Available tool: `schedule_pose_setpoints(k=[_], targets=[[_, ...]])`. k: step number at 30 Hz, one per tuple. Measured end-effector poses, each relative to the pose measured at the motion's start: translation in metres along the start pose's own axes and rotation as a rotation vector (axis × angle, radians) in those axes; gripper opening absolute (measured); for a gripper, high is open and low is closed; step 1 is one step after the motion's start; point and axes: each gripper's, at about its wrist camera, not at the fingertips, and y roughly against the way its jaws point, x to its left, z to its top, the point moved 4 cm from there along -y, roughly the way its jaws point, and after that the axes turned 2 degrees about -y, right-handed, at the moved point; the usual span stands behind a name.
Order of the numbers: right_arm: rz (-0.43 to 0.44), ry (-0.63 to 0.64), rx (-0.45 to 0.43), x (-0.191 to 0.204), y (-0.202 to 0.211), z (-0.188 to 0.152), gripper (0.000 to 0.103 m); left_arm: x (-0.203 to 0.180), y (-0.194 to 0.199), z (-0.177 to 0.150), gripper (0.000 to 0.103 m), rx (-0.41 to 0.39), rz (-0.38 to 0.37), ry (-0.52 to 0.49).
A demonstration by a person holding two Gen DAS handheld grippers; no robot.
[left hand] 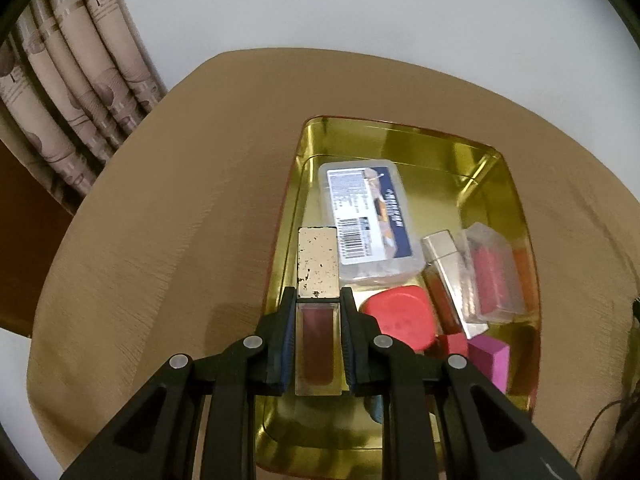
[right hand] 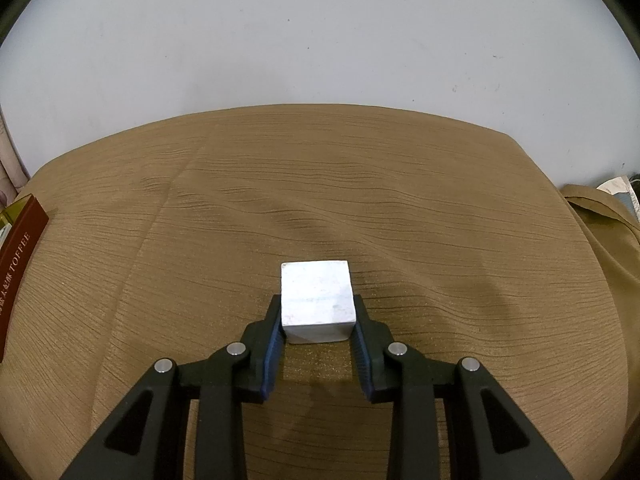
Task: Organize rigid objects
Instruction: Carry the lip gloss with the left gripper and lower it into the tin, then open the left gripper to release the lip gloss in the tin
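Note:
In the left wrist view my left gripper [left hand: 319, 300] is shut on a lip gloss tube [left hand: 318, 312] with a worn gold cap and dark red fill, held above the near left part of a gold tin tray [left hand: 492, 176]. The tray holds a clear labelled plastic box [left hand: 368, 216], a red square lid [left hand: 398, 318], a second gold-capped gloss tube [left hand: 440, 272], a clear case with a pink block [left hand: 494, 276] and a magenta block [left hand: 492, 356]. In the right wrist view my right gripper [right hand: 318, 304] is shut on a white cube [right hand: 318, 300] just over the tan cloth.
A tan cloth [right hand: 400, 208] covers the round table. The tin's dark red side [right hand: 18, 256] shows at the left edge of the right wrist view. Patterned curtains [left hand: 72, 92] hang beyond the table's far left. Dark cables [left hand: 624, 412] lie at the right edge.

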Motion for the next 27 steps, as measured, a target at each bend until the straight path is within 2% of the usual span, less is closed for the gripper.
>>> schedule_pose_setpoints(k=[7,11,19,22,27], targets=[[-0.002,0.002,0.001,0.0,0.0,0.001,0.031,0.003,-0.004,-0.001,0.018,-0.011,0.022,-0.018],[-0.006,0.007,0.001,0.001,0.001,0.001,0.031,0.002,-0.003,-0.002,0.023,-0.024,0.038,-0.028],[-0.008,0.013,0.001,0.003,0.0,0.001,0.031,-0.001,0.005,-0.006,0.025,-0.033,0.034,-0.019],[-0.007,0.012,0.001,0.003,0.0,0.001,0.031,-0.001,0.014,-0.007,0.028,-0.06,0.042,-0.03],[-0.002,0.008,0.001,0.001,0.001,0.001,0.031,-0.006,0.038,-0.014,0.047,-0.141,0.1,-0.056]])
